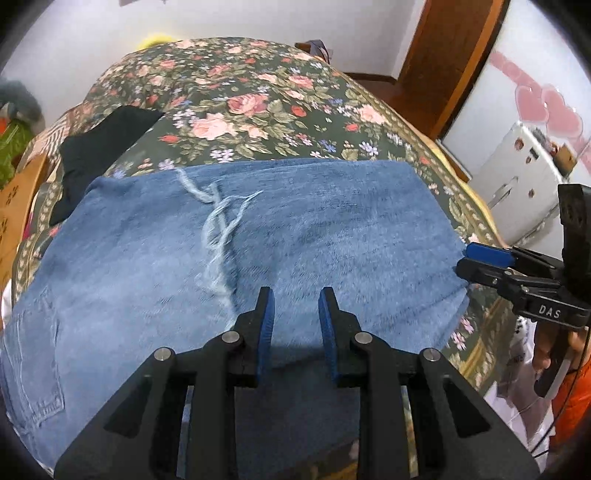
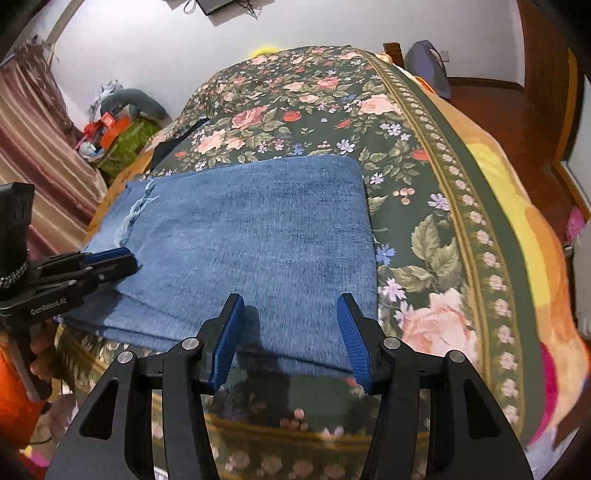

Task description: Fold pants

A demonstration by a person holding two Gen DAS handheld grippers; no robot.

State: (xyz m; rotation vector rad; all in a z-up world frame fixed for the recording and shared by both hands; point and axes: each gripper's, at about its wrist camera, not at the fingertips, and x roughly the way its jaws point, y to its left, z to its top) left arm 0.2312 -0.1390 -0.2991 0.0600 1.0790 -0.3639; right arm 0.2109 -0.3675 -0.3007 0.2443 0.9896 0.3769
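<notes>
Left wrist view shows folded pants (image 1: 258,251) flat on the bed (image 1: 258,110); left gripper (image 1: 295,306) and right gripper (image 2: 291,314) hover apart, seemingly empty. Next: pinch near edge, fold again.

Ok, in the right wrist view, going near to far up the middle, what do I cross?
Right gripper → folded jeans → floral bedspread → white wall.
</notes>
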